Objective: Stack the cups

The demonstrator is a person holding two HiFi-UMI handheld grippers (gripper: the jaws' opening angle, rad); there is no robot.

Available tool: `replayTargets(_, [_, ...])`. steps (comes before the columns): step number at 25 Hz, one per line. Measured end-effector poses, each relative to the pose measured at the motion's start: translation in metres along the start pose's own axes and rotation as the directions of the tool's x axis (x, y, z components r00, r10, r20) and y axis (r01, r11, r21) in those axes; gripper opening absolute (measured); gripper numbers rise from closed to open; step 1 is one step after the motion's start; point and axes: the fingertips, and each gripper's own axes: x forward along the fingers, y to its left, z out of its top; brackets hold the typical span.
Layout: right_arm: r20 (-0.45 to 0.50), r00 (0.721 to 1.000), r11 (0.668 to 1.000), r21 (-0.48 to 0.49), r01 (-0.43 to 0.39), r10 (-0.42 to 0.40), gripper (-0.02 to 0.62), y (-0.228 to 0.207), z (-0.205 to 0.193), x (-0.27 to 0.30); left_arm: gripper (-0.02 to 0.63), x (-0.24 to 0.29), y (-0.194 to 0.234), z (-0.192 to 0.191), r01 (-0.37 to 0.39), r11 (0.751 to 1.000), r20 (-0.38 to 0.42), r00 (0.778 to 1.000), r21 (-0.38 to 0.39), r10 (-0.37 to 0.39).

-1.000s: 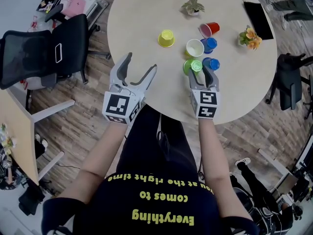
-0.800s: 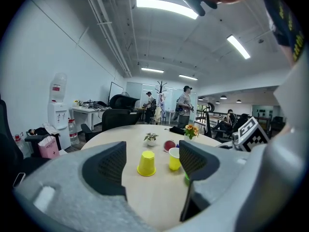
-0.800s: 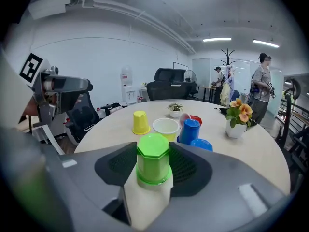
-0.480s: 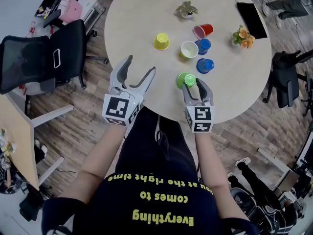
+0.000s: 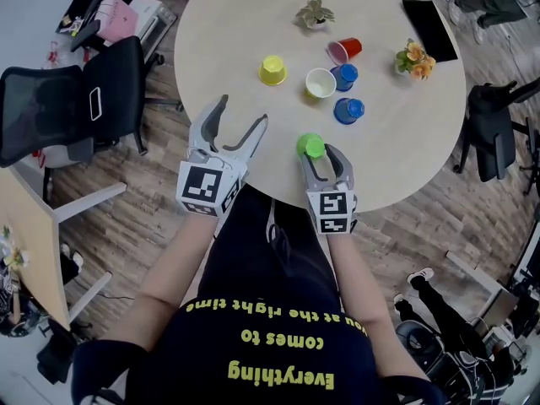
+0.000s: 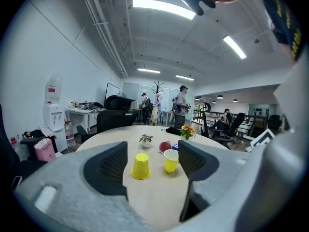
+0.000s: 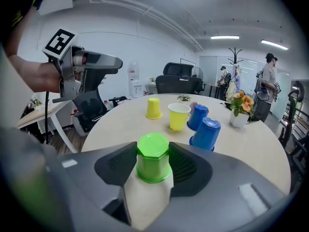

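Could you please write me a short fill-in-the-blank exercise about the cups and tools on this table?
The right tool is shut on an upside-down cup coloured ____.
The left tool stands open, holding ____.
The red cup lies on its ____.
Missing words: green; nothing; side.

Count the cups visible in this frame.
6: green cup in the right gripper, two blue cups beyond, upright yellow cup, inverted yellow cup at left, red cup lying farthest. Nested ones may hide.

Round pale table on wood-plank floor; black office chair beside it; strip lights overhead.
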Motion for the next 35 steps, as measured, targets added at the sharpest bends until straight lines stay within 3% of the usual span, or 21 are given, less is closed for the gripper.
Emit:
replayTargets(11, [0.060,0.998,0.999,0.026,-0.033,0.031,0.264,-0.003,0.020,-0.009,0.333,0.006,0.000,0.001,0.001,1.000,-0.002,1.000,0.001,-0.001])
replayTargets(16, [0.147,0.989,0.992,0.113,-0.051,0.034,0.265,-0.018,0.046,-0.015,0.333,0.011,0.002,0.002,0.005,1.000,-0.002,1.000,-0.002,-0.005])
replayTargets(25, [0.179,0.976,0.981,0.171,0.096,-0.127,0.267,-0.089,0.075,-0.016,0.333,0.019,0.002,0.002,0.010,1.000,-0.009,1.000,-0.003,-0.010])
replayTargets(35, [0.072,0.977,0.955,0.237,0.181,-0.203,0.281,-0.132,0.043,0.020,0.333,0.029,0.005,0.000,0.019,1.000,-0.030,0.999,0.006,-0.019])
